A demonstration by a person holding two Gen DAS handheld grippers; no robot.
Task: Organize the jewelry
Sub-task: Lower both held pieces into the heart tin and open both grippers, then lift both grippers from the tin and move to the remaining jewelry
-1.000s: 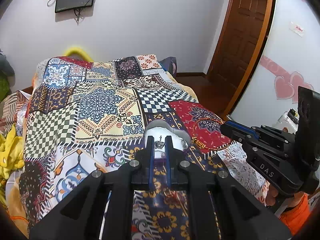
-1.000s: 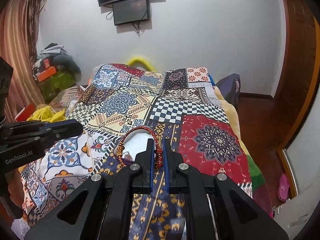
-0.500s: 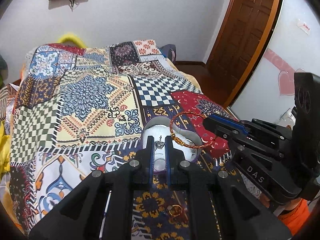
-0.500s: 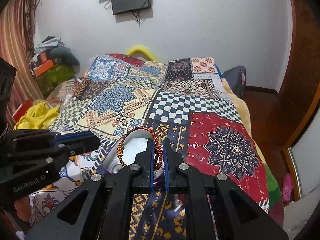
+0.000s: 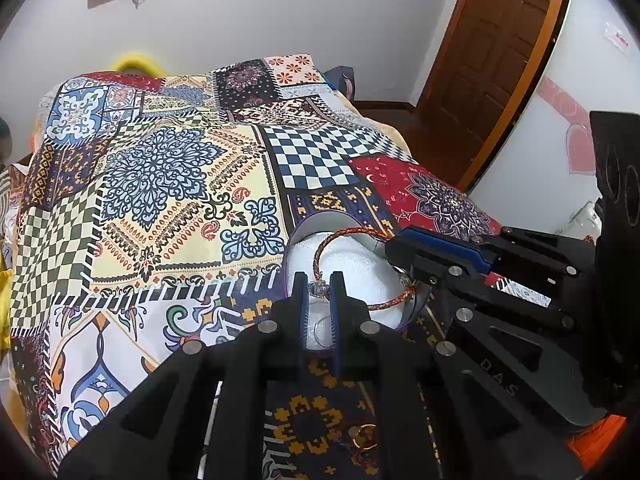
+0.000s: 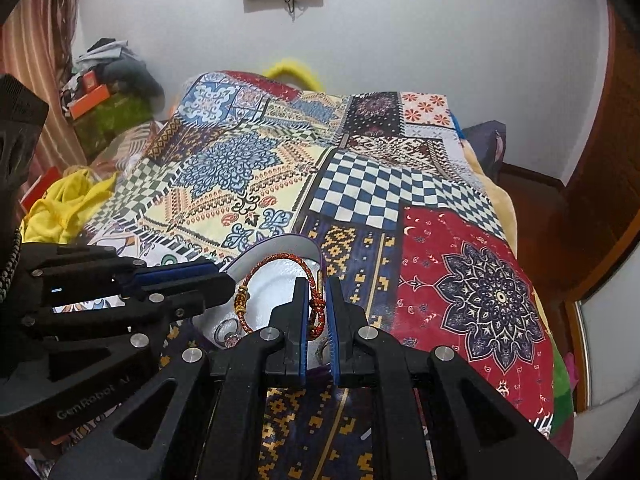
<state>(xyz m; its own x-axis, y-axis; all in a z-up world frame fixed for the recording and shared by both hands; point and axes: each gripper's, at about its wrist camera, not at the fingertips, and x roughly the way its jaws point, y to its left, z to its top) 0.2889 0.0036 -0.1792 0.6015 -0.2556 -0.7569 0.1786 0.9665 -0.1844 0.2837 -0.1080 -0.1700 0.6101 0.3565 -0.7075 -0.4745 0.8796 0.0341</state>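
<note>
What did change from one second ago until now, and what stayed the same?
The right gripper carried the red bracelet over the white-lined box, beside the left gripper. Unchanged: both grips stay shut, the left on the silver ring.

I've brought my right gripper [image 6: 317, 294] with its red braided bracelet [image 5: 352, 266] over the white-lined jewelry box [image 5: 360, 276], beside my left gripper [image 5: 320, 292], both closer to it than a second ago.

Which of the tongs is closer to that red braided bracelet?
Right. The right tongs pinch the red braided bracelet itself; the left tongs sit just beside it, gripping a silver ring.
</note>
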